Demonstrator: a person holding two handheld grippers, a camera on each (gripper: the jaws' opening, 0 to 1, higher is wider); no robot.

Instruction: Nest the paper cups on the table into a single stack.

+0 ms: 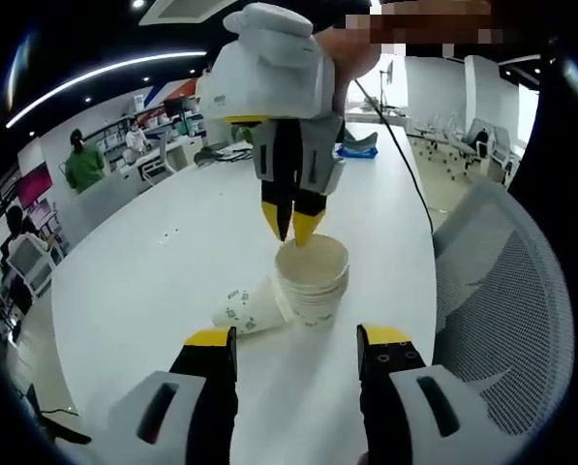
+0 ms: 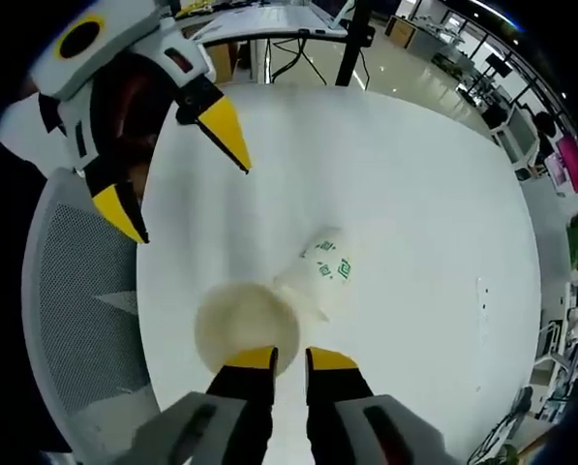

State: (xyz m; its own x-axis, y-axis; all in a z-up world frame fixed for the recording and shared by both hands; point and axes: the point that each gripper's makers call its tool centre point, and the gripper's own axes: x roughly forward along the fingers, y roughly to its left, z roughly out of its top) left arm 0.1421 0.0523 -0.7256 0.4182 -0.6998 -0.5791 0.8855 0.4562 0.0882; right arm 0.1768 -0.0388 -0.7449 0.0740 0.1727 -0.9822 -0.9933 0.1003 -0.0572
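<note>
In the left gripper view, an upright paper cup [image 1: 313, 279] stands at the centre of the white table [image 1: 172, 262], with a second cup [image 1: 250, 310] lying on its side just left of it, touching. The right gripper [image 1: 290, 225] hangs from the top of the frame, its yellow tips nearly together just above the upright cup's rim. The left gripper [image 1: 296, 341] sits at the bottom, jaws wide apart. A mesh chair [image 1: 506, 320] fills the right side.

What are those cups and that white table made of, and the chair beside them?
The upright cup stack and the tipped cup look like matte white paper, with thin rolled rims and green printed marks. The table seems a smooth white laminate with a faint sheen; its core is unclear. The chair back is a grey woven mesh, likely synthetic.
</note>
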